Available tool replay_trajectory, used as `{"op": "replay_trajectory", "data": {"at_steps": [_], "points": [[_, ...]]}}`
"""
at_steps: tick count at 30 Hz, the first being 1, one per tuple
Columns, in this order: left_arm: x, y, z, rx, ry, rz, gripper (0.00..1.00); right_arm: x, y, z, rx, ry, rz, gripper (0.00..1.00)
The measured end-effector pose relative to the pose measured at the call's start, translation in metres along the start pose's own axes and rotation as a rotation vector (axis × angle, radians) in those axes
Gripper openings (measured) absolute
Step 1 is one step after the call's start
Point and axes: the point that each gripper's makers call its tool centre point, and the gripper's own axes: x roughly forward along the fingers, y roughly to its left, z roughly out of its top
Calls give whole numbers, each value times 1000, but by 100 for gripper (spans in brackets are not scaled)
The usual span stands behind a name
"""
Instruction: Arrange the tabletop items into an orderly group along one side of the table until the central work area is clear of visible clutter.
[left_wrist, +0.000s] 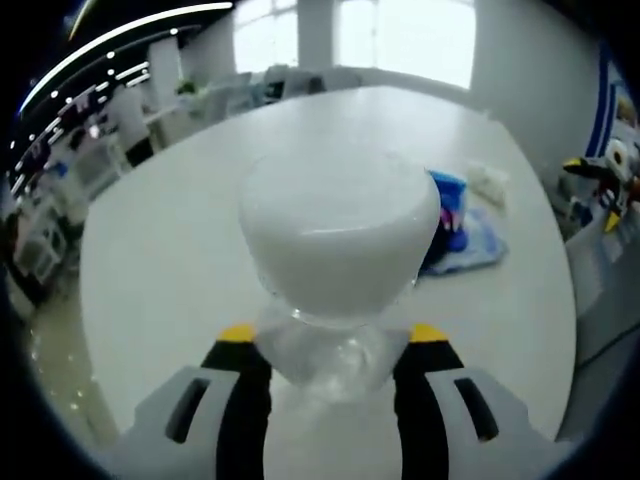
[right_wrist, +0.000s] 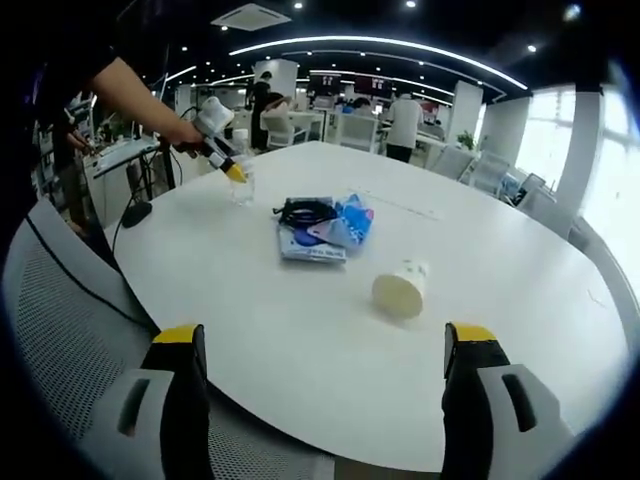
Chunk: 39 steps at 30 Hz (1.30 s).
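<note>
Left gripper (left_wrist: 335, 350) clamps a clear plastic bottle (left_wrist: 338, 250) at the table (right_wrist: 520, 300) edge; right gripper (right_wrist: 325, 345) gapes, holding nothing — toppled paper cup (right_wrist: 401, 289) and blue packets (right_wrist: 325, 227) remain central — early stage.

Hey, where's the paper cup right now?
In the right gripper view, the pale paper cup lies tipped on its side on the round white table, just right of the blue packet pile, nearer the camera.
</note>
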Motion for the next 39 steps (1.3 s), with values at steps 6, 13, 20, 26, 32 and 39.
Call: {"op": "replay_trajectory", "data": {"at_steps": [6,13,20,26,32,39], "points": [[0,6,0,26,4,19,45,0,-2,-1,7,4,-5,98],[1,13,-1,22,8,33,45,0,-2,-1,8,4,-7,98],[0,20,-2,-13,11,67,44,0,-3,0,8,2,-11,98],[0,20,-2,-11,11,65,45,1,-3,0,8,0,-12,98],[-5,18,4,27,-20,83,52,0,-4,1,10,-3,-15,98],[-23,11,13,43,-66,96,57,1,-1,2,17,-11,1,98]]}}
